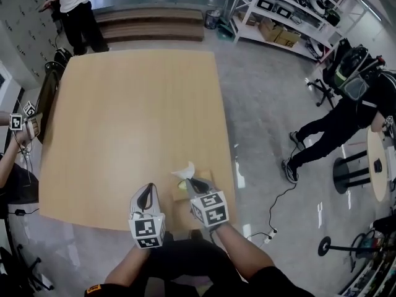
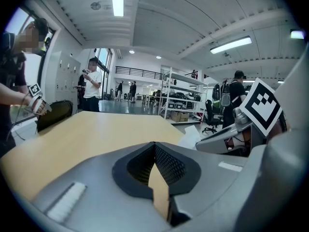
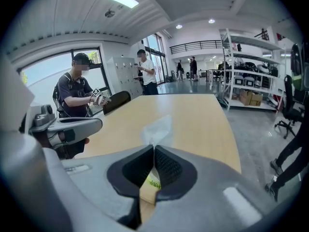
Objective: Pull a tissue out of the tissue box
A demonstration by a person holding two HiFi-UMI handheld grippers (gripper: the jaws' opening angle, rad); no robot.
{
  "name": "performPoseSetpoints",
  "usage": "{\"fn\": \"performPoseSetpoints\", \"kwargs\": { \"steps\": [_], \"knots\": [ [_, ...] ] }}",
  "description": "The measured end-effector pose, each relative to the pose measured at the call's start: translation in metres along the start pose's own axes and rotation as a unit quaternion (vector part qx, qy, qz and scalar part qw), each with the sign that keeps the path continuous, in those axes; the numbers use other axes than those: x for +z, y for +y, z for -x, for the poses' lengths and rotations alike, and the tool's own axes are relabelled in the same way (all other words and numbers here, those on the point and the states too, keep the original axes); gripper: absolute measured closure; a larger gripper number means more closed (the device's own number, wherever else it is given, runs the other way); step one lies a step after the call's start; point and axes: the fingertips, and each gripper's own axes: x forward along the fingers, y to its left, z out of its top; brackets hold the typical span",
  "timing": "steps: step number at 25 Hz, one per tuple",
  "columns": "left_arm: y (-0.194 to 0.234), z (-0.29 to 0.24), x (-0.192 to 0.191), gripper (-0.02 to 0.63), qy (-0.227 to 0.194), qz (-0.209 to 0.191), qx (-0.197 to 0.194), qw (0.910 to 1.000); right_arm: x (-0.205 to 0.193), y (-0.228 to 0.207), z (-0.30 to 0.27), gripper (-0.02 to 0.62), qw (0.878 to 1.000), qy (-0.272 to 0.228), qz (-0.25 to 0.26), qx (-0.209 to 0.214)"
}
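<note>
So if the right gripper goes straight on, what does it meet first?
Probably the tissue standing up from the tissue box, just ahead of the right gripper; depth is unclear.

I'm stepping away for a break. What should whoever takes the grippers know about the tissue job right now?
Left gripper: jaws together, empty, over the table to the left of the box.
Right gripper: jaws together above the tissue box, tips at the base of the tissue. I cannot tell whether they pinch it.
Done: the right gripper is at the tissue.
Left: the tissue stands up from the box, not yet out. Confirm the grip, then pull it up and clear.
</note>
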Motion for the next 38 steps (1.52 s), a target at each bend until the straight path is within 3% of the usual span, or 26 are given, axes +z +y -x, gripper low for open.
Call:
{"fn": "performPoseSetpoints", "kwargs": {
  "steps": [9, 20, 30, 38],
  "knots": [
    [-0.011, 0.015, 0.011, 0.589, -0.027, -0.007, 0.01, 0.9996, 0.04, 0.001, 0.04, 0.594, 0.997, -0.073, 0.012, 0.001],
    [-0.02, 0.039, 0.032, 0.589, -0.062, -0.008, 0.051, 0.9967, 0.081, -0.003, 0.097, 0.594, 0.987, -0.158, 0.027, 0.01],
    [-0.046, 0.074, 0.038, 0.589, -0.079, 0.002, 0.078, 0.9938, 0.06, 0.0, 0.131, 0.594, 0.983, -0.176, 0.041, 0.029],
    [-0.083, 0.116, 0.009, 0.589, -0.07, 0.022, 0.109, 0.9913, 0.026, -0.003, 0.17, 0.594, 0.982, -0.171, 0.055, 0.049]
  ]
}}
